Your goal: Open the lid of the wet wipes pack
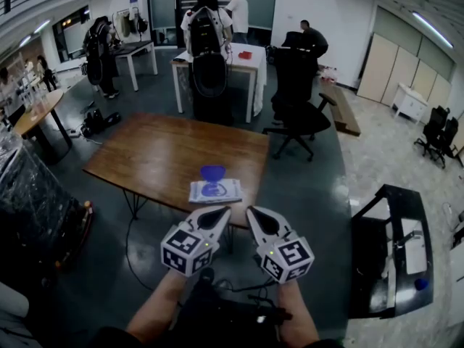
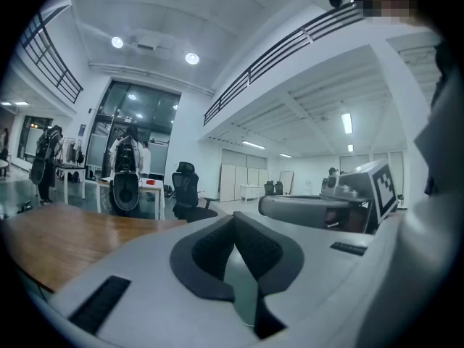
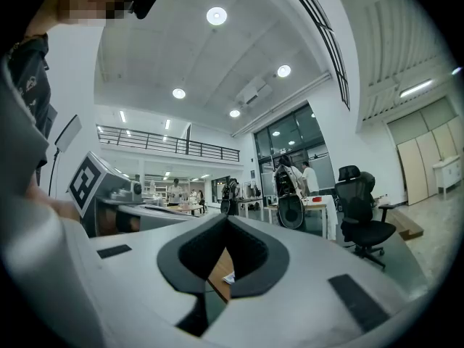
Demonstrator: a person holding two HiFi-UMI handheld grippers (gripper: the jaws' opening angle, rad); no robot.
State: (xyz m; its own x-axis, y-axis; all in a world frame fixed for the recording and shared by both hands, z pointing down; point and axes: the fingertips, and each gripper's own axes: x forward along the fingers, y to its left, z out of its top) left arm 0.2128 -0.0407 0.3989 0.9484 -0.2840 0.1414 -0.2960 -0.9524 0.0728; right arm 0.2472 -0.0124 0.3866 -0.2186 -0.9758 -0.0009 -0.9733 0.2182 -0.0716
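The wet wipes pack [image 1: 215, 191] lies flat on the wooden bench [image 1: 167, 151], close to its near edge and towards the right-hand end. It is a thin white packet with blue print on its top face. Its round blue lid [image 1: 212, 172] stands flipped up at the pack's far side, open, with a blue oval showing on the top face below it.

wet wipes pack [image 1: 226, 192] on table [image 1: 159, 154] | blue lid [image 1: 212, 172] seemingly raised

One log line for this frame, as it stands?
left gripper: jaws shut, empty | right gripper: jaws shut, empty | wet wipes pack: on table, untouched | blue lid: looks up
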